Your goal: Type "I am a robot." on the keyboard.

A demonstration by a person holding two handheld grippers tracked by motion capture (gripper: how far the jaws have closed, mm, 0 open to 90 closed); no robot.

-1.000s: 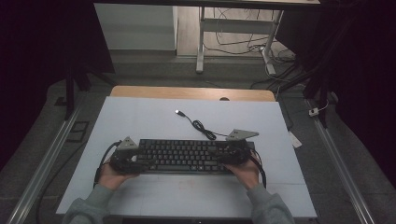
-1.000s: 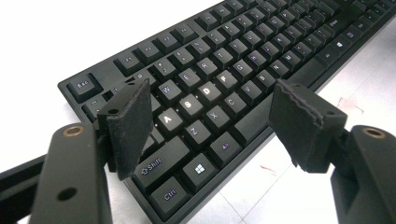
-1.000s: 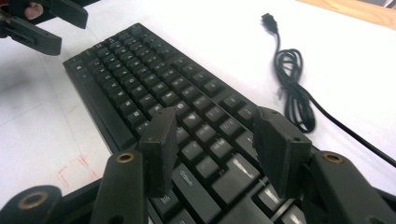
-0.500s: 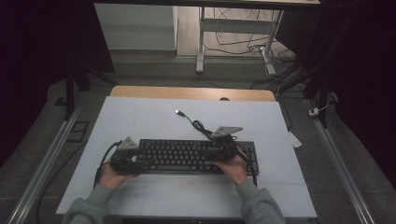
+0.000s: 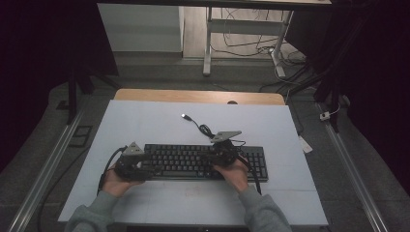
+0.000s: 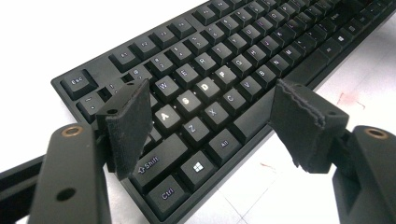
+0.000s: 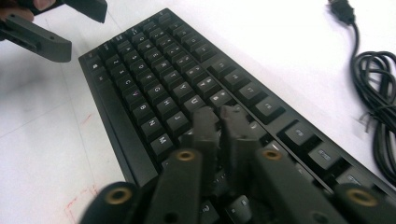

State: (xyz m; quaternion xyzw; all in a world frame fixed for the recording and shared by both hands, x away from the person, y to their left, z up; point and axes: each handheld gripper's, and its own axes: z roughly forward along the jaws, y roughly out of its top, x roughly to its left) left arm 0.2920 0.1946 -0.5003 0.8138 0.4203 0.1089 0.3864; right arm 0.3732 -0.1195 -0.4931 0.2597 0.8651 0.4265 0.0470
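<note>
- My right claw has just been closing and its jaws now stand pressed together, with nothing between them that I can see.
- Just under and beyond its tips are the keys of the black keyboard, in the middle-right stretch of the letter rows; whether the tips touch a key I cannot tell.
- In the high view the right claw sits over the keyboard, a little right of its middle, with my hand behind it.
- My left claw is wide open and holds nothing; its two pads stand well apart.
- Between and beyond those pads lies the left end of the keyboard, with the A, S and D keys just ahead and Ctrl and Shift nearest to the claw.
- One pad hangs over the keys at the keyboard's left edge, the other off its near edge above the white worktop.
- In the high view the left claw sits at the keyboard's left end.
- Farther out from the right claw, the keyboard's cable lies coiled on the worktop, and its plug rests beyond that, well apart from both claws.
</note>
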